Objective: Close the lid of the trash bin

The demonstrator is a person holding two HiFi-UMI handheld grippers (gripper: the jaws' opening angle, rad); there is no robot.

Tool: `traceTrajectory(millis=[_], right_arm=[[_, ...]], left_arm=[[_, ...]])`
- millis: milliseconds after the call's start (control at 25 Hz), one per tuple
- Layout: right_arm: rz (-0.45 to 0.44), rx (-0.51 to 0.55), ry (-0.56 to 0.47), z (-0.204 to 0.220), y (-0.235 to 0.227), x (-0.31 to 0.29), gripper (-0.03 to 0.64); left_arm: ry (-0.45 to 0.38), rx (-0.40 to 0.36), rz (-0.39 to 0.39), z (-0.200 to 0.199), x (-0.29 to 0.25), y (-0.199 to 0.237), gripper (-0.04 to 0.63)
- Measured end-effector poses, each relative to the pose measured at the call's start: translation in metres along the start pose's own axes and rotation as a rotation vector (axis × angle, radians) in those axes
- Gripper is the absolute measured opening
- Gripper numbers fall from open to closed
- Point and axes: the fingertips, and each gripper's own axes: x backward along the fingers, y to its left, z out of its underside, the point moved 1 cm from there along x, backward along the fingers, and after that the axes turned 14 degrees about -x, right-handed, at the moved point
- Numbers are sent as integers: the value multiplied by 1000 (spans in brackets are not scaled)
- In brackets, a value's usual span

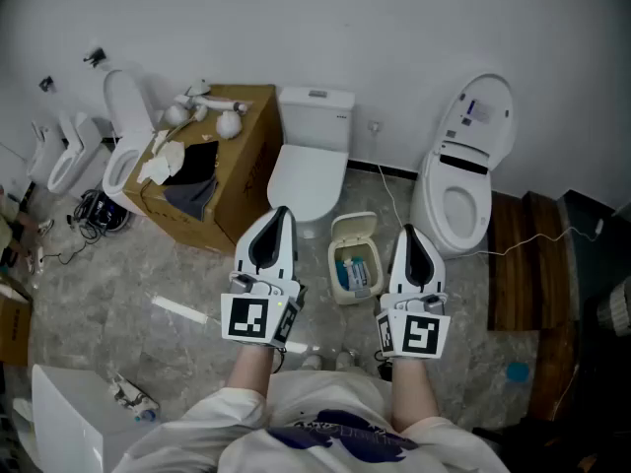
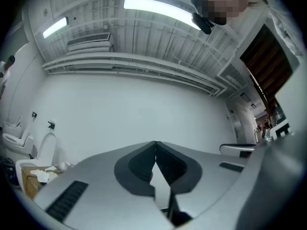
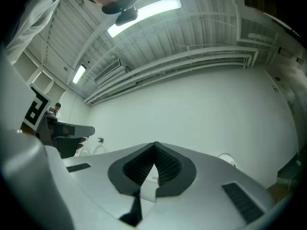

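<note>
Far left, a toilet (image 1: 118, 151) against the wall, beside a cardboard box (image 1: 242, 180) topped with white odds and ends.

Next, the left gripper (image 1: 280, 213), raised above the floor (image 1: 118, 284), fingers (image 2: 139, 166) pressed together on nothing. Faces only a bare white wall in the left gripper view. Beyond it, a second toilet (image 1: 311, 170), closed.

Centre frame, standing on the floor between the two grippers and just in front of that second toilet: the trash bin (image 1: 357, 282), lid (image 1: 353, 229) tipped back and open, blue-and-white packaging visible inside.

Right of the bin, the right gripper (image 1: 410, 233), likewise aloft, fingers (image 3: 170, 166) shut tight and empty.

Further right, a third toilet (image 1: 458, 180) with its seat cover up, then dark wooden boards (image 1: 523, 264).

Task apparently not yet begun: lid untouched, both grippers near the bin but clear of it.

Likely next move: lower one gripper, either being close enough, to the far side of the raised lid's top edge. Then press the lid forward and down onto the rim.

No grasp called for, since closed fingers serve well as a pusher.

Worth some care: a small, light bin, likely to slide or tip under a hard shove.
</note>
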Motion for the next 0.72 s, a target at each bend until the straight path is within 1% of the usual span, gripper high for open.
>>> traceTrajectory(millis=[360, 440, 560, 640, 680, 720], right_arm=[[3, -2, 6, 3, 2, 4, 8], [0, -25, 0, 3, 1, 5, 8], [-19, -86, -12, 2, -5, 7, 9], [-23, -87, -3, 1, -8, 7, 12], [-23, -85, 2, 1, -10, 8, 25], [-23, -83, 8, 2, -13, 9, 53]], left_arm=[[2, 10, -10, -2, 5, 1, -2], [4, 14, -15, -4, 6, 1, -2], [21, 5, 0, 3, 7, 0, -2], [28, 4, 0, 3, 8, 2, -2], [31, 3, -4, 3, 9, 4, -2], [32, 2, -11, 3, 10, 6, -2]])
